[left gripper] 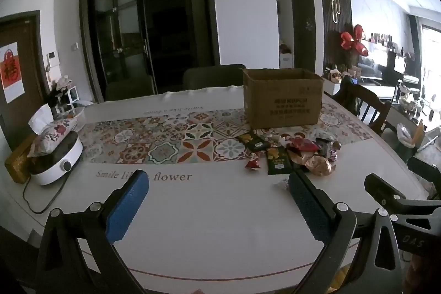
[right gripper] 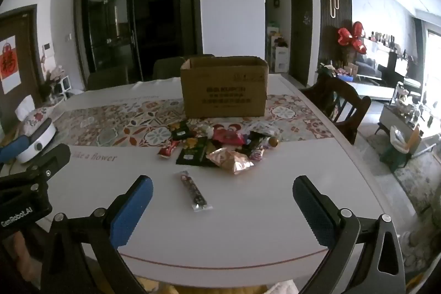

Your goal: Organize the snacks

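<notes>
Snacks point(right gripper: 220, 145) lie heaped just in front of the cardboard box point(right gripper: 224, 90), one slim bar point(right gripper: 194, 190) apart, nearer. Left gripper point(left gripper: 217, 200) gapes empty; right gripper point(right gripper: 223, 200) too. Packets look light, crinkly, slippery: pinch the bar across its middle.

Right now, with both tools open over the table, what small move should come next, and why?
Probably lower the right tool onto the slim snack bar: it lies alone between the open jaws, nearer than the snack pile, and the cardboard box stands open behind.
</notes>
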Demonstrator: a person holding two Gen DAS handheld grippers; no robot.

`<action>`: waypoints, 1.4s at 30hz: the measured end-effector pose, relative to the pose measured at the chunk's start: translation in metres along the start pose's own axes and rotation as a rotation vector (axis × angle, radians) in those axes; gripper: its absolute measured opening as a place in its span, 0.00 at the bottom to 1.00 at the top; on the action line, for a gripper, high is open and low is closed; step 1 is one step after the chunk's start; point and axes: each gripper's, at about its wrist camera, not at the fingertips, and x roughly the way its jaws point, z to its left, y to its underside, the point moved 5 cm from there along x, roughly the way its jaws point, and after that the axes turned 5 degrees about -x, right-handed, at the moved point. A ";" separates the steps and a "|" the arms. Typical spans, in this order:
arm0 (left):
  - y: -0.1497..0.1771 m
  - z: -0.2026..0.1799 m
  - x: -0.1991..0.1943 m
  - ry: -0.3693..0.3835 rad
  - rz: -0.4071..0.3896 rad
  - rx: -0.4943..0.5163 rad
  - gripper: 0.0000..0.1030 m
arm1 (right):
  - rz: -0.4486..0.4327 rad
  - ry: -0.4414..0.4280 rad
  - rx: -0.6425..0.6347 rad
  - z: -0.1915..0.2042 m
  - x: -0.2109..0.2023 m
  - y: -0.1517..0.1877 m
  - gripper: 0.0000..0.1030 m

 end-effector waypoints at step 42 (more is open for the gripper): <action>-0.008 -0.001 -0.010 -0.002 -0.049 -0.003 1.00 | -0.005 -0.003 0.005 -0.002 -0.002 0.001 1.00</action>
